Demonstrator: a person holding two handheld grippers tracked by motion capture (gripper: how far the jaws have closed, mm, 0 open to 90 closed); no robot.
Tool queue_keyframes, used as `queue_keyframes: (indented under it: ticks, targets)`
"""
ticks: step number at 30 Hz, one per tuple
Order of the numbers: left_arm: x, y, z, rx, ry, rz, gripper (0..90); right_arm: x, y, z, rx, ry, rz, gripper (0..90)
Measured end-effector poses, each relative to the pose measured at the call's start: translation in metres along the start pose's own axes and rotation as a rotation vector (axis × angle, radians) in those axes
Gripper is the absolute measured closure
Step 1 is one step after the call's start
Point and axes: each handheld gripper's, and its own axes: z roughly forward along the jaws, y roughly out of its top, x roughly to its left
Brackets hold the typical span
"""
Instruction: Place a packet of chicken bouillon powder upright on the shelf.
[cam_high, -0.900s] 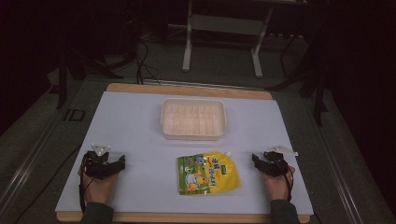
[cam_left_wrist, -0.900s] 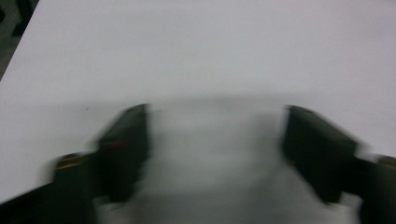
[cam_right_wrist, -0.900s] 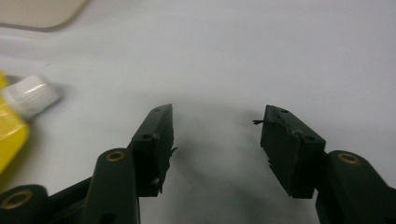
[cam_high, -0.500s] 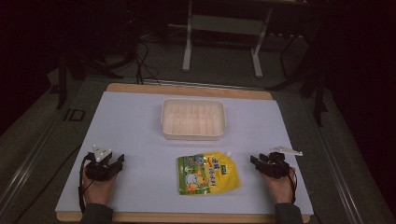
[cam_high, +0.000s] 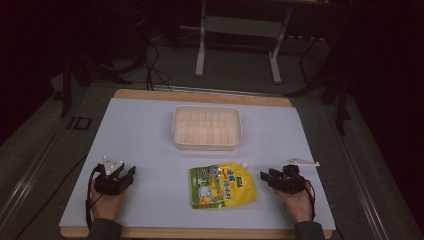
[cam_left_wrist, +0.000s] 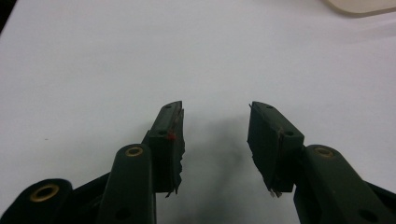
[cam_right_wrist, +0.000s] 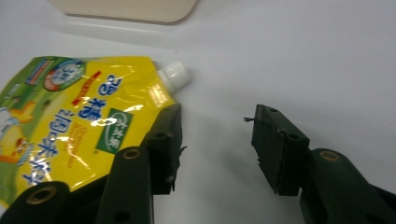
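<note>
My right gripper (cam_high: 270, 176) is wide open with nothing between its jaws, just beside the right edge of the yellow pouch (cam_high: 221, 186). The pouch lies flat on the white mat (cam_high: 140, 130), white spout (cam_right_wrist: 173, 75) toward the beige tray (cam_high: 207, 127) behind it. Nothing blocks the way. My left gripper (cam_high: 124, 173) is wide open too, over bare mat, well apart from the pouch. Compared with a moment ago, both grippers sit slightly nearer to me; pouch and tray are unmoved.
</note>
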Motion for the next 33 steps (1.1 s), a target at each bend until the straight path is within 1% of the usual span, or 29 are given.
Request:
queue_keyframes:
  ticks: [3,7,9,11,12,17,22,29,32,33]
  targets:
    - [-0.002,0.000,0.000,0.000,-0.012,0.005,56.8,0.003,-0.001,0.003,0.015,0.028,-0.001,50.0]
    - [-0.004,0.000,0.000,0.001,-0.026,0.007,57.6,0.006,-0.002,0.008,0.031,0.043,-0.006,47.7]
    - [-0.005,0.000,0.000,0.004,-0.039,0.012,57.6,0.008,-0.003,0.011,0.042,0.062,-0.006,46.7]
    - [-0.006,0.000,0.000,0.007,-0.039,0.016,57.5,0.010,-0.004,0.015,0.058,0.077,-0.010,44.3]
    - [-0.008,0.001,0.000,0.011,-0.041,0.027,57.5,0.011,-0.004,0.016,0.066,0.082,-0.011,43.3]
    - [-0.013,0.001,0.001,0.019,-0.054,0.050,57.6,0.015,-0.004,0.022,0.088,0.106,-0.008,40.8]
    - [-0.016,0.001,0.001,0.025,-0.066,0.061,57.6,0.016,-0.005,0.028,0.102,0.127,0.000,40.1]
    - [-0.019,0.001,0.002,0.026,-0.081,0.063,58.4,0.021,-0.004,0.031,0.122,0.148,-0.010,39.6]
    - [-0.021,0.001,0.002,0.029,-0.089,0.070,58.8,0.023,-0.004,0.032,0.128,0.160,-0.007,40.6]
    - [-0.022,0.002,0.002,0.030,-0.093,0.072,59.1,0.023,-0.004,0.032,0.130,0.166,-0.003,43.5]
